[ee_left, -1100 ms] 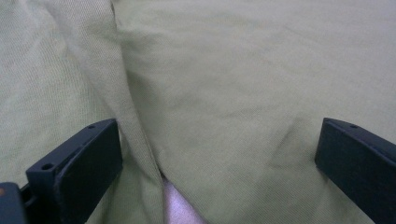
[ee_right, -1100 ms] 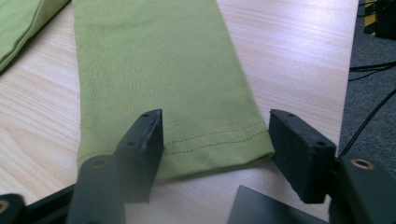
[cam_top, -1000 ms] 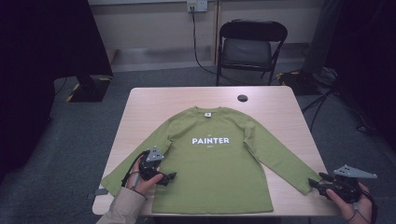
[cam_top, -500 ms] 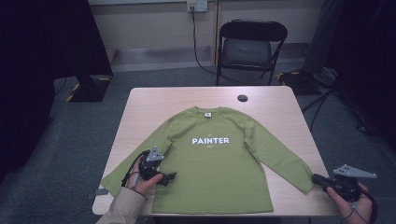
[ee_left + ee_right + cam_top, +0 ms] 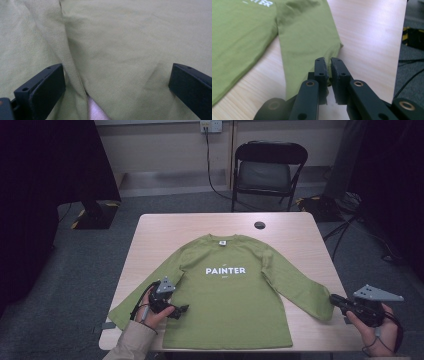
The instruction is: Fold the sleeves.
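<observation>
A green long-sleeved shirt (image 5: 227, 290) printed with the word PAINTER lies spread flat, front up, on the pale wooden counter (image 5: 295, 227), collar toward the far edge and both sleeves angled out and down toward the near corners. The left claw (image 5: 172, 309) rests on the shirt where the left sleeve meets the body, held by the person's left hand (image 5: 150, 312) that comes in from the near edge; in the left gripper view its jaws stand wide apart with nothing between them but the cloth lying flat beneath, the sleeve seam running up between them and a small patch of bare counter showing at the bottom of the fold. The right claw (image 5: 329, 72) sits at the near right corner of the counter, at the cuff of the right sleeve (image 5: 312, 42); in the right gripper view its jaws are drawn nearly together, a thin gap left, and the cuff edge lies pinched in between them. The right hand (image 5: 375, 330) holds that gripper just off the counter's edge. A small dark round object (image 5: 259, 225) lies on the counter beyond the collar, well apart from the shirt, and a black folding chair (image 5: 270, 167) stands behind the far side.
</observation>
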### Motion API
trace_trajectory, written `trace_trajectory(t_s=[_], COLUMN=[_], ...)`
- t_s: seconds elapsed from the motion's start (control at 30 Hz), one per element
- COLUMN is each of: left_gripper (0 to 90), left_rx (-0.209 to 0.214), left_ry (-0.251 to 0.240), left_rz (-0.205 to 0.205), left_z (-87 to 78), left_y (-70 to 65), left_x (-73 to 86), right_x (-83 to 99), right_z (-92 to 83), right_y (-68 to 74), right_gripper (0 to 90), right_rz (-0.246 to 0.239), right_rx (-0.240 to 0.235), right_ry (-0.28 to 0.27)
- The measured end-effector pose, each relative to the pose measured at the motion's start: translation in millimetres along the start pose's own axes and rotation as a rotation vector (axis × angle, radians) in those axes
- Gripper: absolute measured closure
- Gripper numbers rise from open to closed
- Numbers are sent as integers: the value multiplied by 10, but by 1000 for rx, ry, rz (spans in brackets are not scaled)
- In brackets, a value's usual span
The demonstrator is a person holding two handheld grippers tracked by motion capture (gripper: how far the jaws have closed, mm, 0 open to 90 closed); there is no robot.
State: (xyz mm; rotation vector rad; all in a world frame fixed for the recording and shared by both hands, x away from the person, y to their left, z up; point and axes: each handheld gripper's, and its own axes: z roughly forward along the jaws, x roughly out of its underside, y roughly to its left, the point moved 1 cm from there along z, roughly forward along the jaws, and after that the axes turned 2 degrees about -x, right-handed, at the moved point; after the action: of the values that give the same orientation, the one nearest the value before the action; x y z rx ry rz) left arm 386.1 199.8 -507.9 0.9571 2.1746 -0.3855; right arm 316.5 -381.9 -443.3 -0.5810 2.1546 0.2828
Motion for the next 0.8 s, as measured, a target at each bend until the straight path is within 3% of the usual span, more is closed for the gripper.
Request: trace_trajectory(t_s=[0.23, 0.4, 0.63, 0.8], left_gripper=[0, 0, 0, 0], left_rx=[0, 0, 0, 0], left_ry=[0, 0, 0, 0], left_rz=[0, 0, 0, 0], left_z=[0, 0, 0, 0], left_y=[0, 0, 0, 0], left_x=[0, 0, 0, 0], right_x=[-357, -701, -1094, -1182], right_z=[55, 151, 405, 638], right_y=[266, 566, 1180, 1669], right_gripper=[836, 836, 836, 836], right_rz=[-86, -176, -337, -447], right_rx=[-24, -51, -130, -217], right_ry=[-40, -78, -94, -64])
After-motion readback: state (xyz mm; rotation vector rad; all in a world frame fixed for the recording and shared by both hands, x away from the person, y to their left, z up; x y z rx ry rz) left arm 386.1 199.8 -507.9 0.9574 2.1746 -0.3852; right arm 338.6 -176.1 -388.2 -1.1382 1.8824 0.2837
